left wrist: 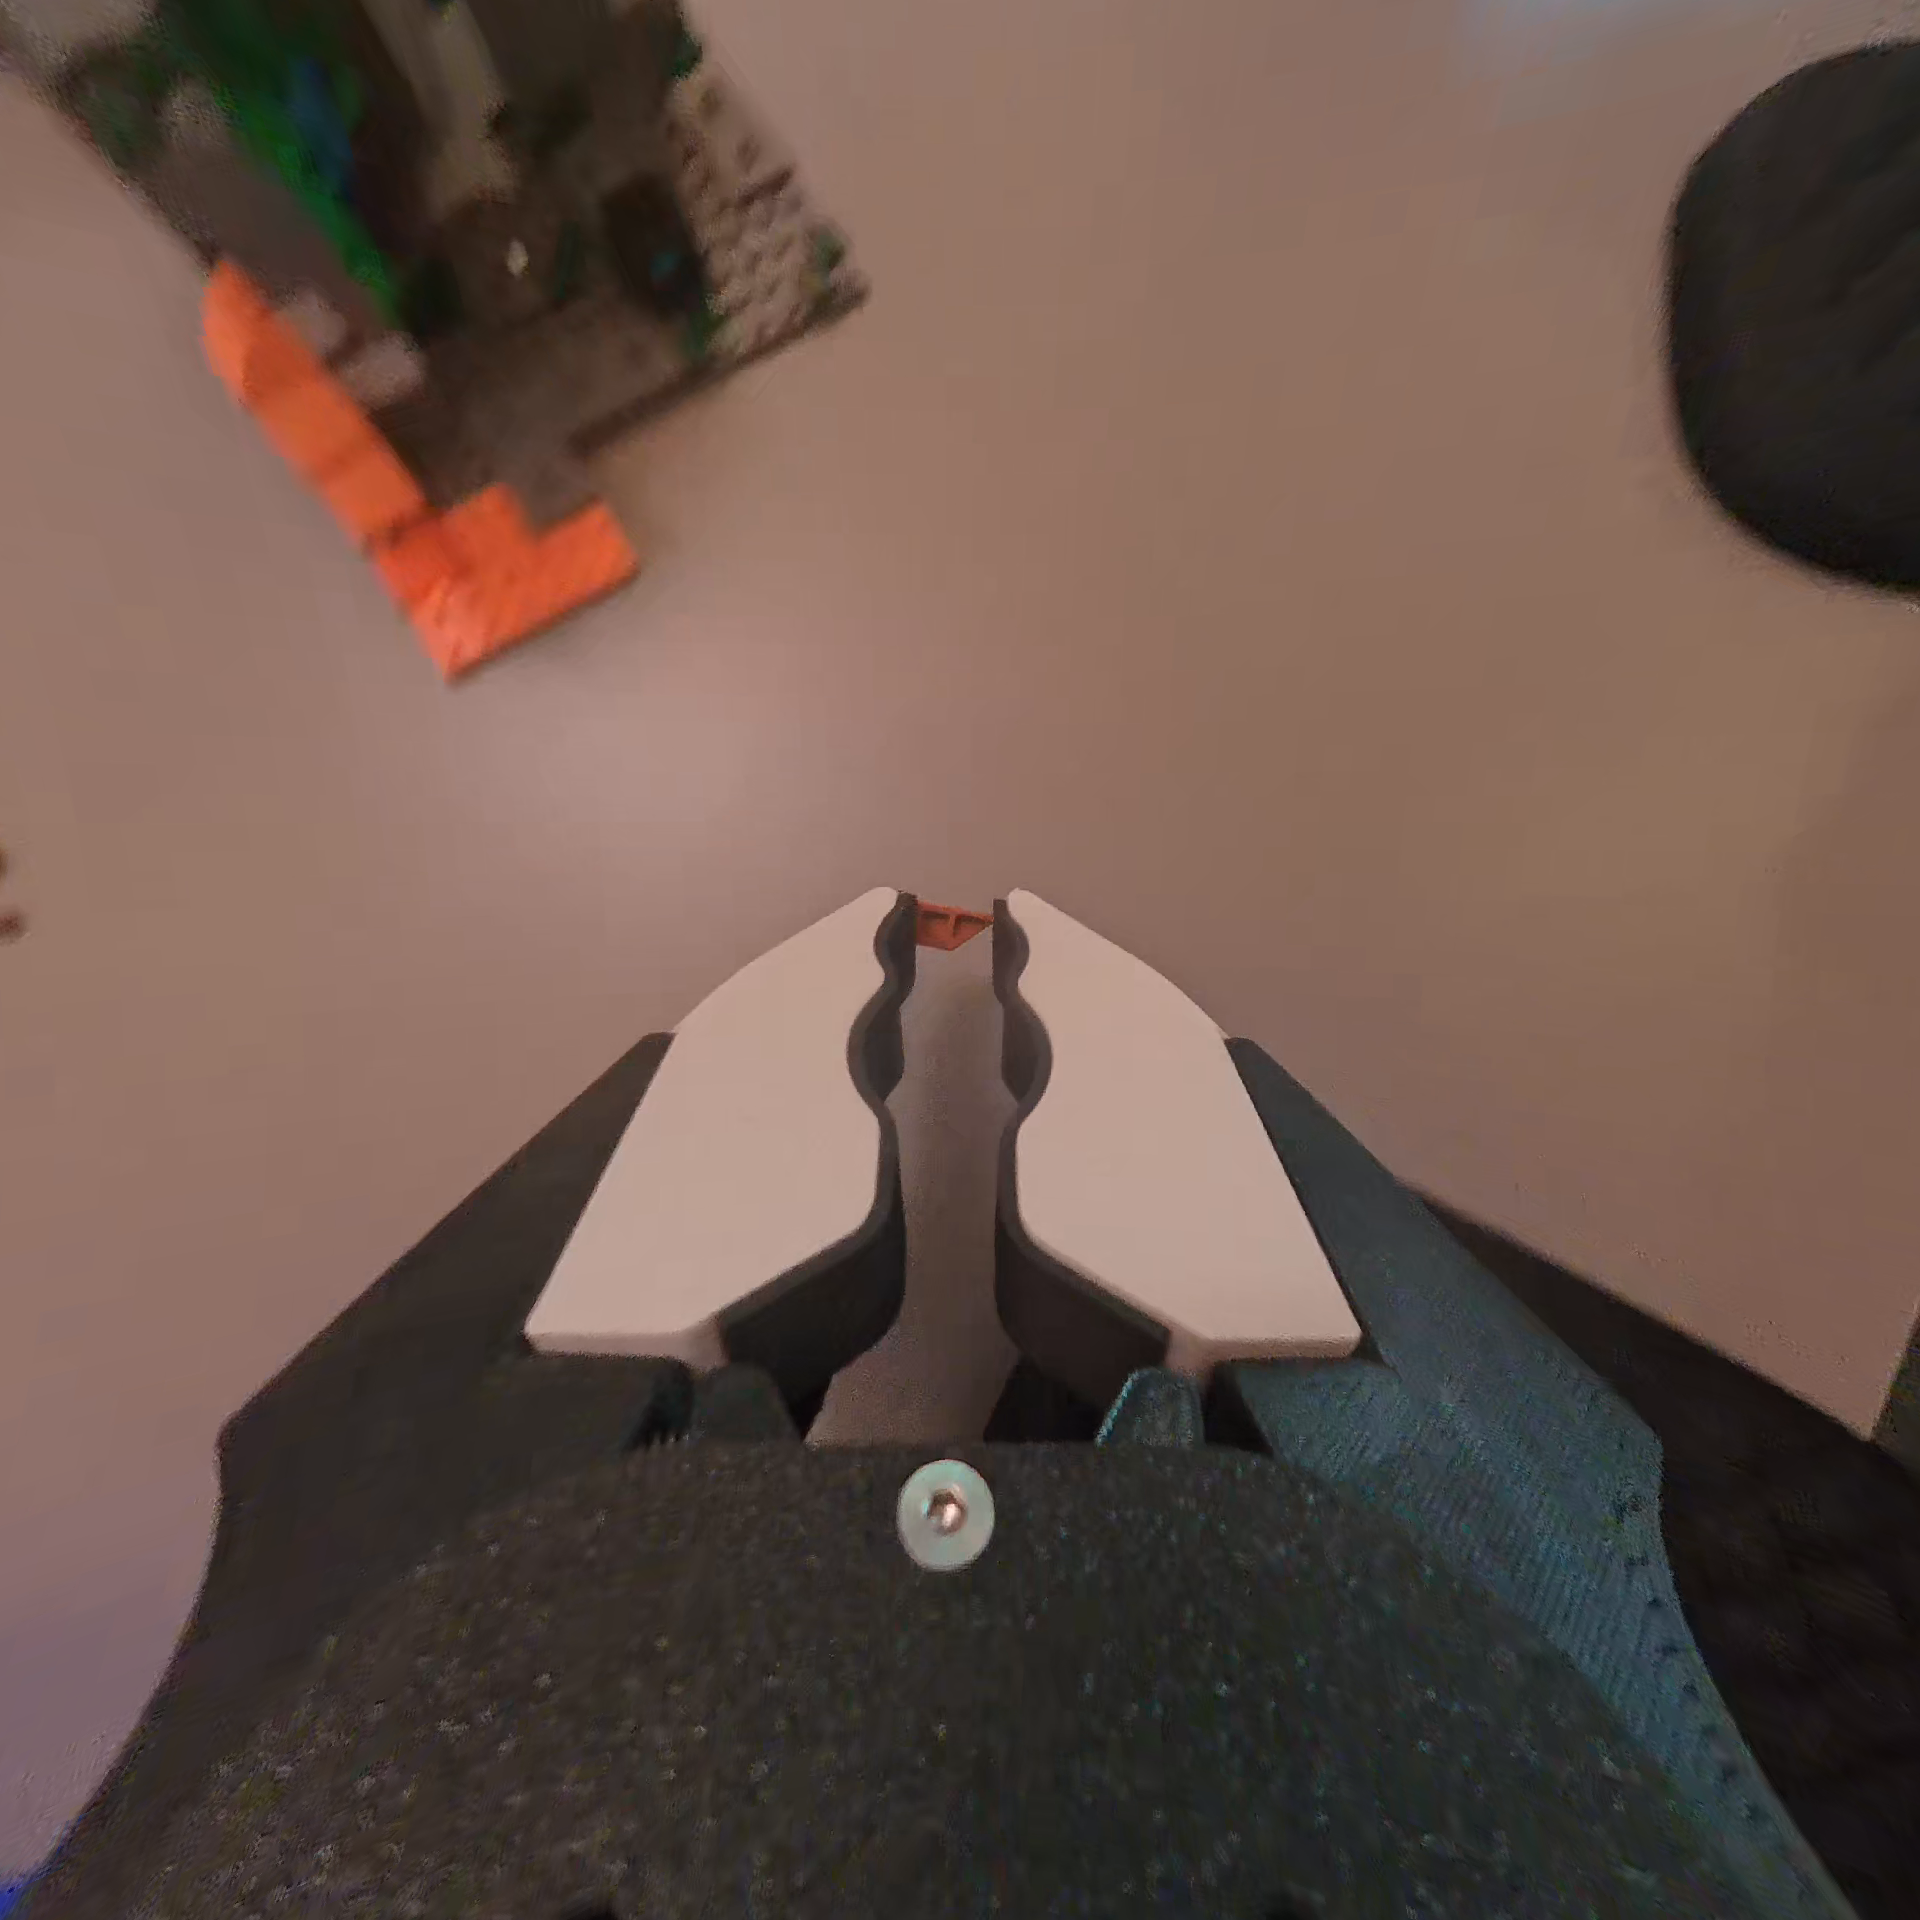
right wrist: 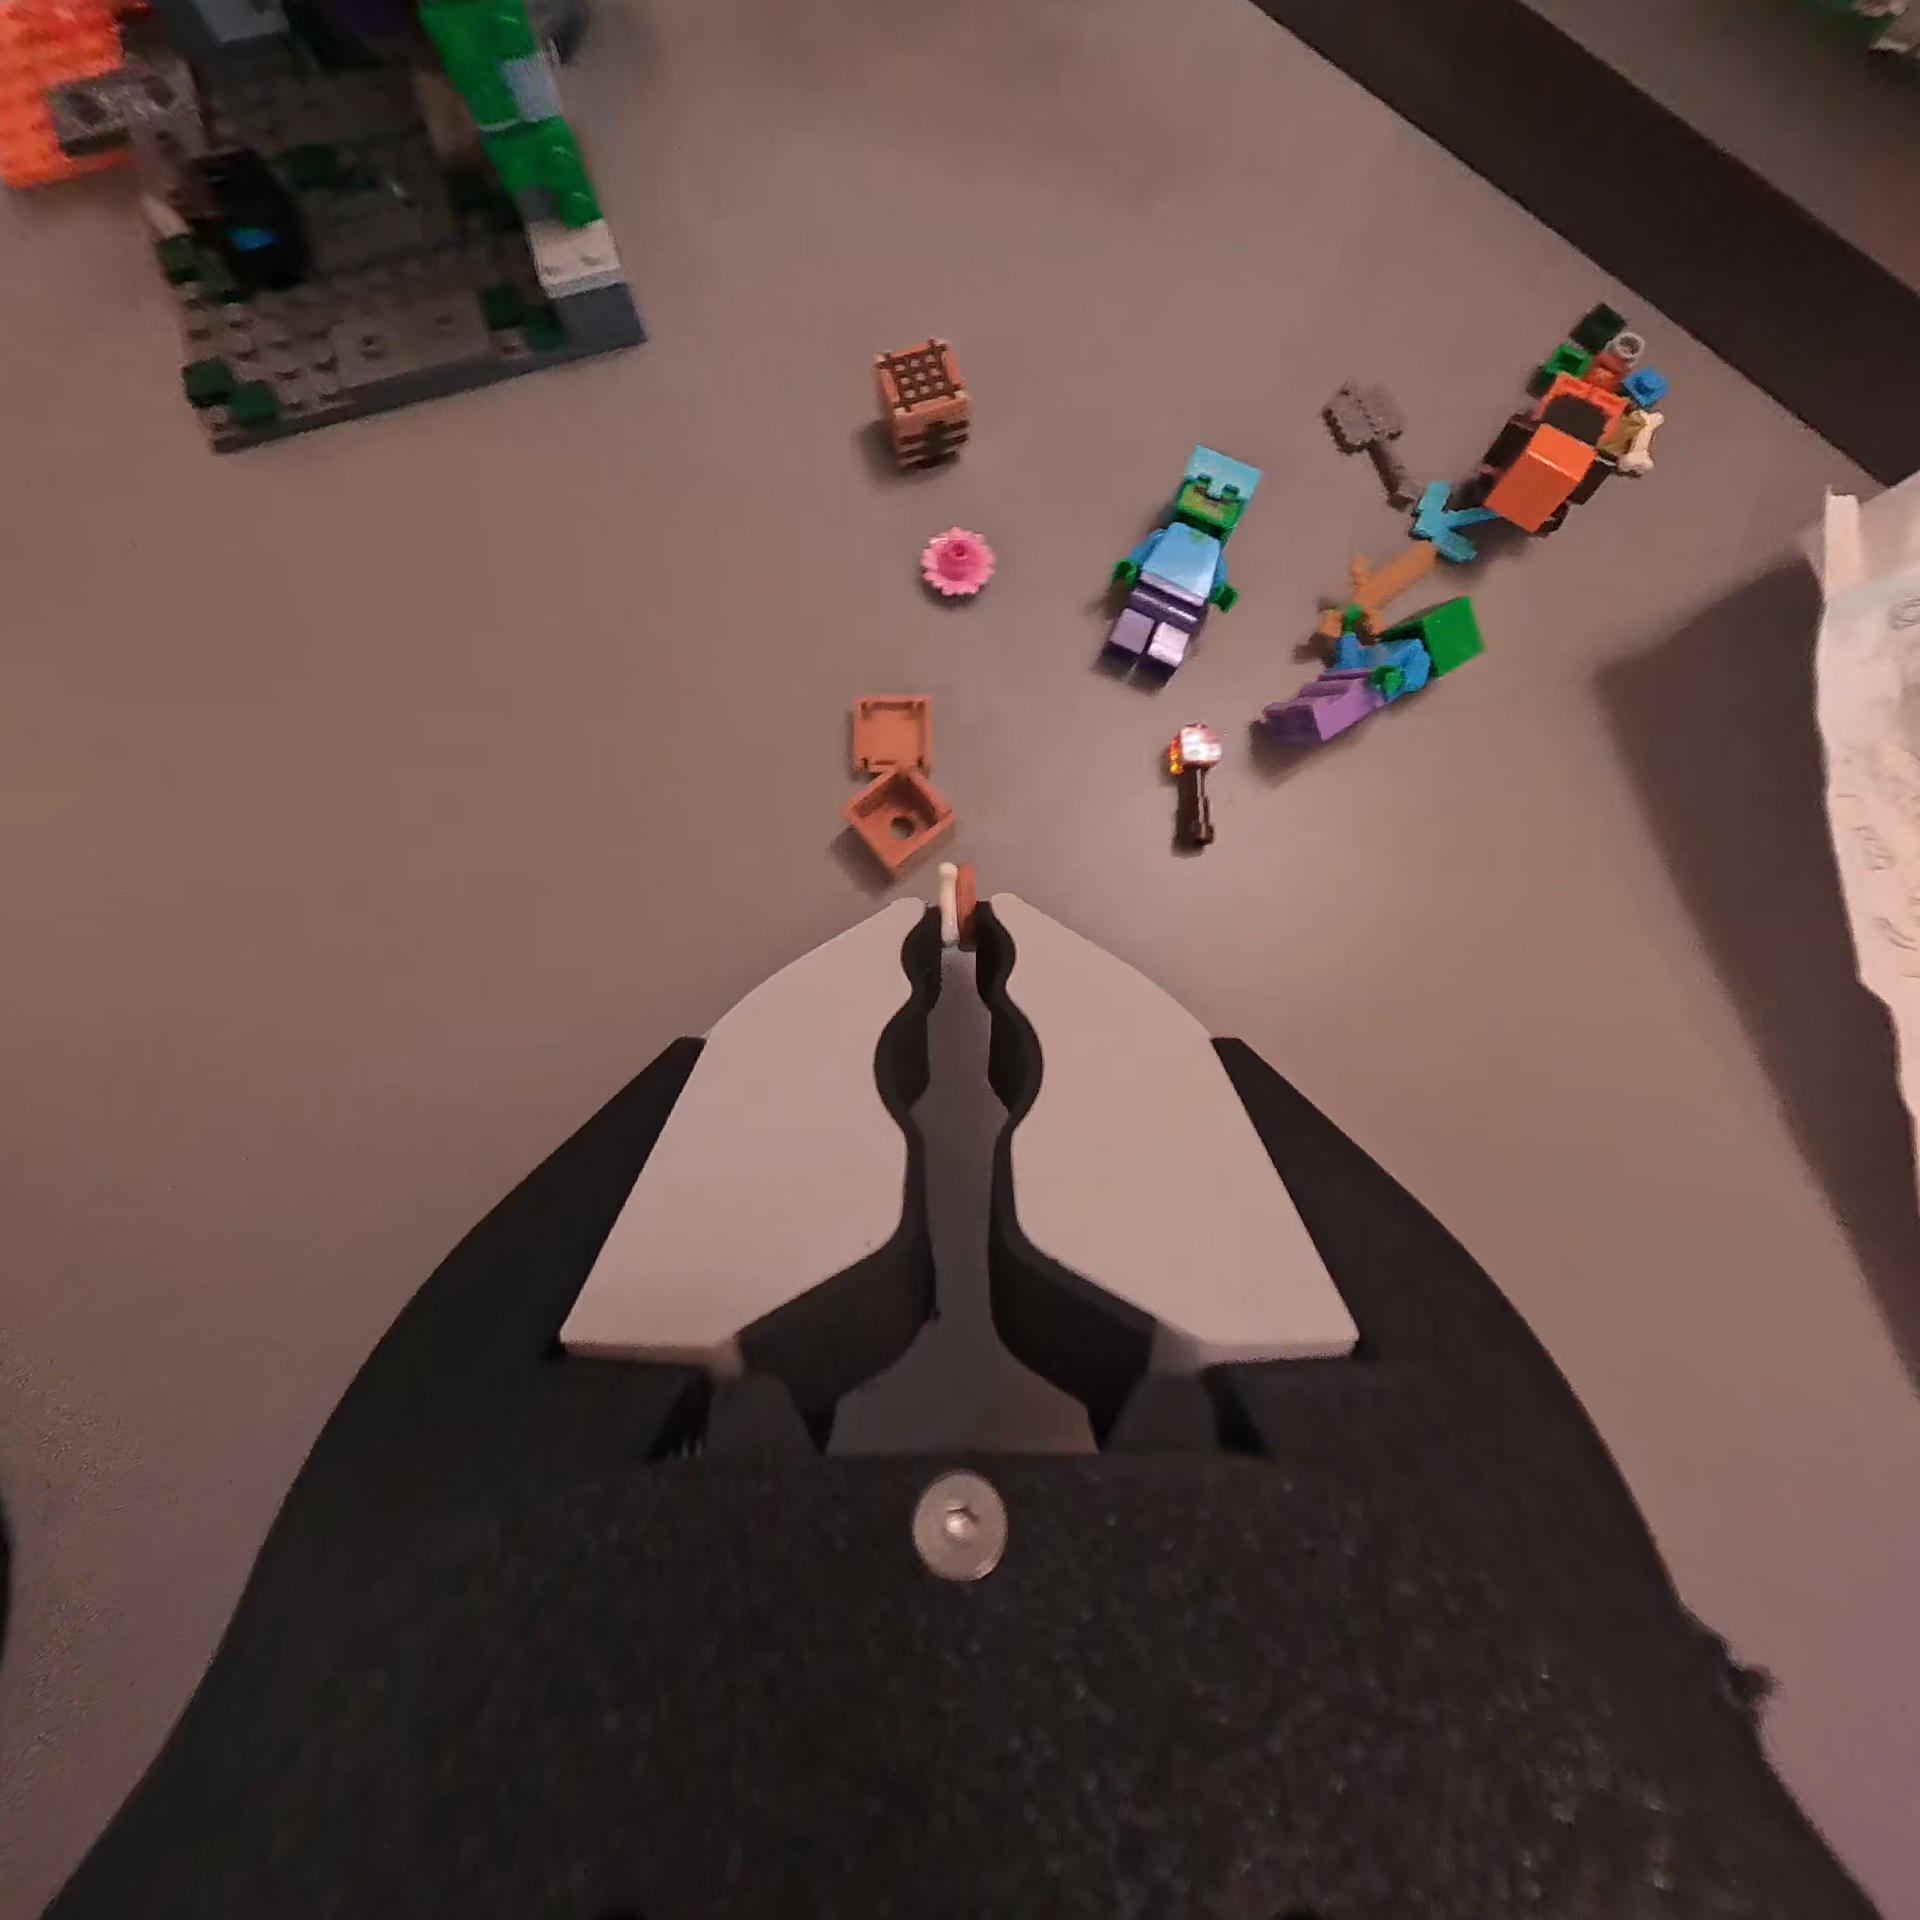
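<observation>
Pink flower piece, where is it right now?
In the right wrist view the pink flower piece lies flat on the table ahead of the fingers, between the brown grid-topped cube beyond it and the brown tile nearer, left of the blue-headed minifigure.

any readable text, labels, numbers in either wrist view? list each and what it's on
None can be read.
White paper sheet at the right edge of the right wrist view: faint printed marks, too blurred to read.
Brick model, blue-shirted minifigure, brown grid-topped cube: only printed patterns, no lettering.
Left wrist view: none on the small orange piece between the fingers or on the dark round object.
</observation>
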A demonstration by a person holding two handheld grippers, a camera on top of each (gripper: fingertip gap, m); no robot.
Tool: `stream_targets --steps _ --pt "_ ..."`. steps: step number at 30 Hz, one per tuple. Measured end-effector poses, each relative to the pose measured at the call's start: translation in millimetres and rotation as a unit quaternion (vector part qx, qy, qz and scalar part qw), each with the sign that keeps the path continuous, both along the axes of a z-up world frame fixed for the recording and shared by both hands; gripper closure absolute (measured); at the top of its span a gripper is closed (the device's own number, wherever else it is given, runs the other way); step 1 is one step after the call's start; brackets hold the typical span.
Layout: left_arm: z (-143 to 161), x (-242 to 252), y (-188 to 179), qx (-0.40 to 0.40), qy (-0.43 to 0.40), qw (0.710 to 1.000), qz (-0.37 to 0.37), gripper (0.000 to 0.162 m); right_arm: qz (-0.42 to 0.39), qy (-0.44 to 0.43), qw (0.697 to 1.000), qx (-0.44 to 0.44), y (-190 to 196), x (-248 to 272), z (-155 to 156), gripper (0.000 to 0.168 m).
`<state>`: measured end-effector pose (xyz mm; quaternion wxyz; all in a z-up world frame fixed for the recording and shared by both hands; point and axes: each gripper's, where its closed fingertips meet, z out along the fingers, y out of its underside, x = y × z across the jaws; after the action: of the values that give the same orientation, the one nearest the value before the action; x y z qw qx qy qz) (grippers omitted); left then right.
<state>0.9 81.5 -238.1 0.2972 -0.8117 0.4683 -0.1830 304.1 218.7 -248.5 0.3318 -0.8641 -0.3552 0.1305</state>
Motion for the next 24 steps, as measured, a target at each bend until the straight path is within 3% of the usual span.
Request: stream_targets --steps 6,12,24 --pt "26 79 1 0.039 -0.013 0.995 -0.086 0.148 -0.003 0.022 1.000 0.003 13 -9 -5 0.162" --pt "31 148 26 0.059 -0.005 0.988 -0.141 0.148 0.016 0.056 0.998 0.019 7 -21 3 0.162" --pt "15 246 104 0.047 -0.045 0.992 -0.108 0.148 0.039 0.045 0.998 0.031 5 -22 0 0.155"
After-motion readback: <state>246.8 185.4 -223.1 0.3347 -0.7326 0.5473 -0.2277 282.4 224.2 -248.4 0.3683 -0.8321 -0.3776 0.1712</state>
